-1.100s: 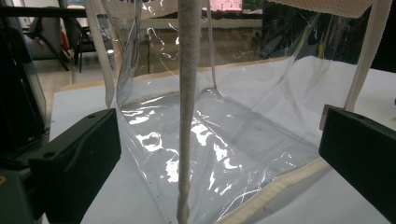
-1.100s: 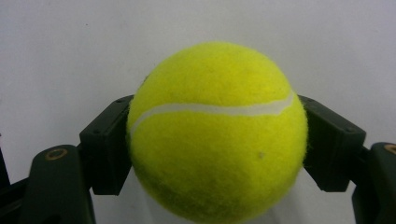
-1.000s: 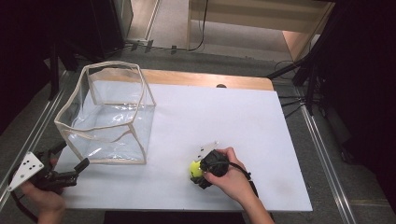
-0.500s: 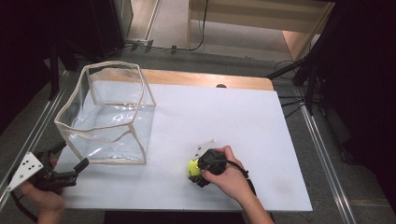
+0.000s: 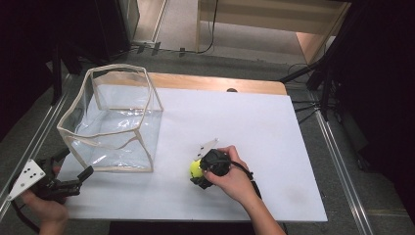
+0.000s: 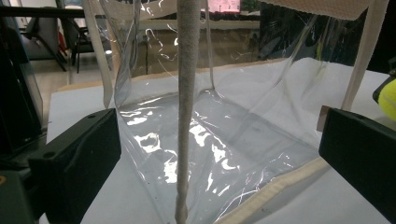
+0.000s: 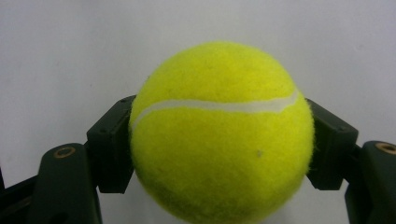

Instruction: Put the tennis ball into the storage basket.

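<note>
Ball gripped — lift toward the bag looks next.
High view: right gripper (image 5: pixel 199 172) has just clamped the ball (image 5: pixel 195 169) beside the bag (image 5: pixel 113 122). Left gripper view: left gripper (image 6: pixel 219 154) open before the bag. Right gripper view: pads squeeze the ball.

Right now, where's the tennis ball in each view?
High view: tennis ball low centre, in the right gripper, right of the clear bag.
Left gripper view: yellow sliver at the right edge, beyond the bag.
Right gripper view: centre, pinched between both jaws.
Shared landmark: white tabletop.
</note>
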Motion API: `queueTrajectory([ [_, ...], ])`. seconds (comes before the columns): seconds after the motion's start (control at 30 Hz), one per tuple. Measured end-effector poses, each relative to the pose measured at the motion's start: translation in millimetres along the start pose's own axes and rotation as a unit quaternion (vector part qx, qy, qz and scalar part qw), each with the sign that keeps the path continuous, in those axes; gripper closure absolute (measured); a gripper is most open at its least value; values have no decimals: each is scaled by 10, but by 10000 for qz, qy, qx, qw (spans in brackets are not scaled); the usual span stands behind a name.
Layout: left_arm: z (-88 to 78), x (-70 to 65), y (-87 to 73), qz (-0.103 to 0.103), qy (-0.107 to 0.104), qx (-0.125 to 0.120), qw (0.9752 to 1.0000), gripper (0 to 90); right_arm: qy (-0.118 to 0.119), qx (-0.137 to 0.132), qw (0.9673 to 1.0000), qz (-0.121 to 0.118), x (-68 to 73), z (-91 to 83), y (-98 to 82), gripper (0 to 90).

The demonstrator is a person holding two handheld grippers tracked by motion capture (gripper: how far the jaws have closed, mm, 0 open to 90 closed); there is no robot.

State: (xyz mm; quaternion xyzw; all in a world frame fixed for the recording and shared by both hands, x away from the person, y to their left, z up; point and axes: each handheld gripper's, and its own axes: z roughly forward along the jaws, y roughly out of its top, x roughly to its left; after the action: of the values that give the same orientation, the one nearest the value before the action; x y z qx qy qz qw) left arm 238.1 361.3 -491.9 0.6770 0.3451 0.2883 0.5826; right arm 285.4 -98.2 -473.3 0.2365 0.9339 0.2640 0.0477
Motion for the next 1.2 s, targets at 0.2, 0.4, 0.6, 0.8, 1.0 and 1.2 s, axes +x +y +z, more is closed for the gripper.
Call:
queueTrajectory([
  [0.2,-1,2,0,1,-10,13,10000,0,4,-96,10000,-25,-40,0,131,235],
  [0.4,-5,6,1,0,-19,9,10000,0,38,-226,9997,-2,-85,10,248,235],
  [0.6,-10,2,0,-30,-33,-10,10000,0,99,-262,9996,1,-101,38,358,235],
  [0.8,-10,1,-1,-43,-76,-31,10000,0,115,-379,9992,7,-127,26,503,235],
  [1.0,-13,8,-2,-69,-82,-29,9999,0,131,-411,9991,1,-158,13,578,235],
  [1.2,-19,16,-6,-100,-90,-28,9999,0,255,-514,9983,118,-207,-25,659,236],
])
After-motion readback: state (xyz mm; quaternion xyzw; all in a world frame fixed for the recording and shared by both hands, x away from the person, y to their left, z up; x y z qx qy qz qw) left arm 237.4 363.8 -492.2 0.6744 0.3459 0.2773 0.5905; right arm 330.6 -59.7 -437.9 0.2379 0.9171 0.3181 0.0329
